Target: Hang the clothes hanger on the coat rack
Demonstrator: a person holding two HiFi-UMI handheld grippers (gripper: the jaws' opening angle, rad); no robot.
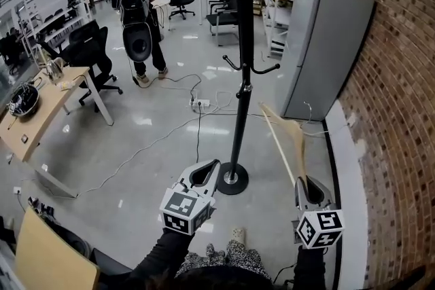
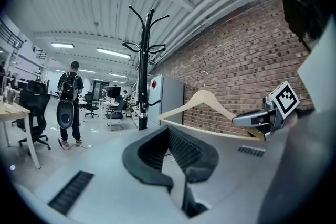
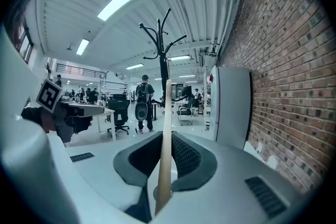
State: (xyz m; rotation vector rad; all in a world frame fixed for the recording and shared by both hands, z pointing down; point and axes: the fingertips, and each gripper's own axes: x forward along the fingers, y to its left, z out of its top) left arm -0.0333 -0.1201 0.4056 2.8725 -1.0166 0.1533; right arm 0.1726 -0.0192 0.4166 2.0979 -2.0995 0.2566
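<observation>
Right gripper (image 1: 307, 188): jaws clamped on one end of the wooden clothes hanger (image 1: 285, 136), which juts forward in mid-air.
Left gripper (image 1: 206, 173): jaws pressed together, holding nothing, low near the rack's base.
Clothes hanger: right of the black pole, apart from it, not yet on any hook; its wire hook (image 2: 202, 79) points upward.
Coat rack (image 1: 242, 78): upright, with curved lower hooks (image 1: 253, 68) at mid-pole and more at the top.
Doing it well: probably raise the hanger, keep its wire hook upright, pass it over a curved arm, then let go gently.
Grey cabinet (image 1: 319, 44): against the brick wall, door shut, contents hidden.
Person (image 1: 136, 10): far off, wearing a backpack.
</observation>
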